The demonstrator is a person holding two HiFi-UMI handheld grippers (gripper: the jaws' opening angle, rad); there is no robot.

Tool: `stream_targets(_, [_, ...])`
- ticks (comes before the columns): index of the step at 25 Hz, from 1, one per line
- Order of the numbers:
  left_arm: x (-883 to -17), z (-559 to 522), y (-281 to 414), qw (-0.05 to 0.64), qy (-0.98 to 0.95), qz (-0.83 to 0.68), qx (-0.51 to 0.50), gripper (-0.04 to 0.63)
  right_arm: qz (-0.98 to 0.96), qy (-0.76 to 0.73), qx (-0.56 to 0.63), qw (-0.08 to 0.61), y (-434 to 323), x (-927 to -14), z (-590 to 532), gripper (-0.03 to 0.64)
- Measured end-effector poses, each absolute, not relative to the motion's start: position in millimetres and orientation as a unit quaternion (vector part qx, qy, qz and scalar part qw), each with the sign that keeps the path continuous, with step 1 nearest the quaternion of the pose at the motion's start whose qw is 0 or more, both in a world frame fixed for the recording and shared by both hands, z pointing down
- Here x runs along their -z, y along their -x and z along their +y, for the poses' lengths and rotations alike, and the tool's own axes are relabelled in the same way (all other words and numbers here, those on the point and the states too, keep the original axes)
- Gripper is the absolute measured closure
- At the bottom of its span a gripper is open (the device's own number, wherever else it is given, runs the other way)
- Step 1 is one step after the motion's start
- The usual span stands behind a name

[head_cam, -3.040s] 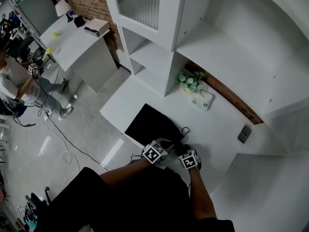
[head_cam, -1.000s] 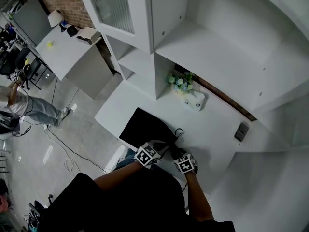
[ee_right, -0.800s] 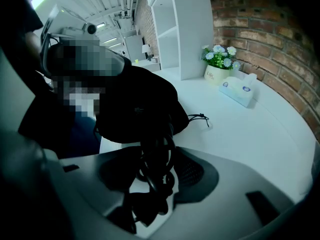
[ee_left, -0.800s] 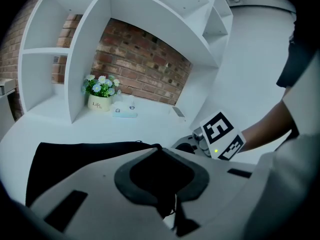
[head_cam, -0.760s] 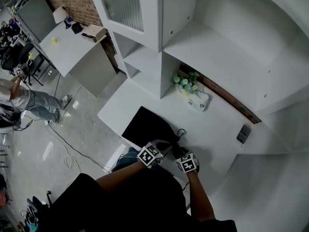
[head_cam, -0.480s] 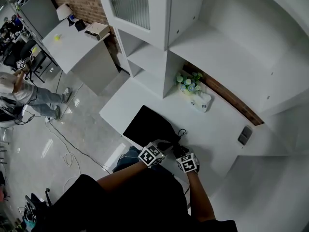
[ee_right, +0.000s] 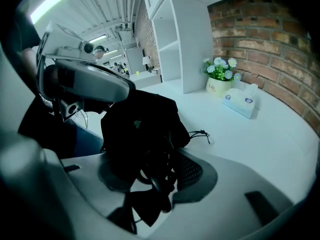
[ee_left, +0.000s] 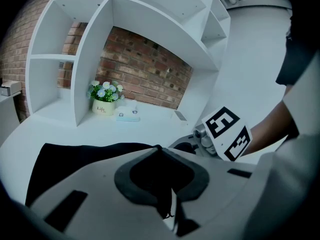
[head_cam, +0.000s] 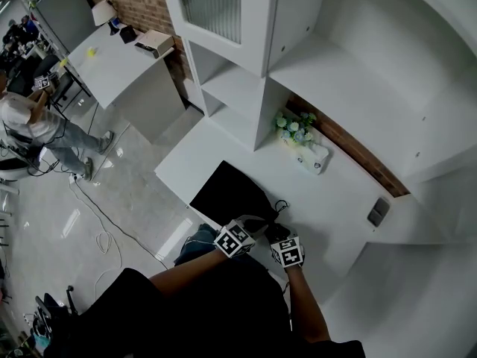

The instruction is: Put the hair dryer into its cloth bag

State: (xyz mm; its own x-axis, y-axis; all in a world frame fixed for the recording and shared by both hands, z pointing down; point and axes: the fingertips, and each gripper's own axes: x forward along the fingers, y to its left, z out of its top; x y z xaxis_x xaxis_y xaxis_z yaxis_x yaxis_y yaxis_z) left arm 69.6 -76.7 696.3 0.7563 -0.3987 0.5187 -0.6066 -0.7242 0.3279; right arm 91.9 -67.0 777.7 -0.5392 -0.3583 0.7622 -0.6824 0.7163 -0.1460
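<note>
The left tongs (head_cam: 251, 224) are clenched on the edge of a black cloth drawstring bag (head_cam: 223, 191), with the fabric pinched between the pads. Just beside them, on their right, the right tongs (head_cam: 273, 234) are closed on a black hair dryer (ee_right: 152, 176) with a looped cord. The dryer is held at the bag's mouth, touching the cloth; how much of it is inside cannot be told. The rest of the bag is laid out ahead of the left tongs on a white curved counter (head_cam: 328, 200). A thin black drawstring (ee_right: 201, 133) is seen trailing from the bag just ahead of the right tongs. Well beyond both tongs, against a red brick wall (ee_right: 270, 39), a small white pot of pale flowers (ee_right: 218, 81) and a light blue tissue box (ee_right: 240, 103) are set side by side.
</note>
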Motion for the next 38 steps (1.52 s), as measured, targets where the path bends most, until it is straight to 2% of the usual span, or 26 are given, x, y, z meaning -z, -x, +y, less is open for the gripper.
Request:
stream_targets(10, [-688.7, -78.5, -69.3, 0.244, -0.905, -0.285, -0.2, 0.56, -0.86, -0.291, -0.193, 0.373, -67.7, -772.7, -89.5, 0.414])
stream_targets(22, [-685.0, -84.7, -58.1, 0.237, -0.902, -0.3, -0.199, 0.56, -0.876, -0.294, -0.202, 0.323, -55.3, -751.9, -96.4, 0.416])
stream_targets(31, [-669.8, -81.8, -72.9, 0.234, -0.916, -0.278, -0.171, 0.56, -0.877, -0.293, -0.211, 0.318, -44.4, -755.8, -107.5, 0.417])
stream_targets(38, [-688.8, -79.0, -68.7, 0.246, -0.905, -0.278, -0.206, 0.56, -0.876, -0.286, -0.243, 0.303, -49.0, -771.9, -113.9, 0.417])
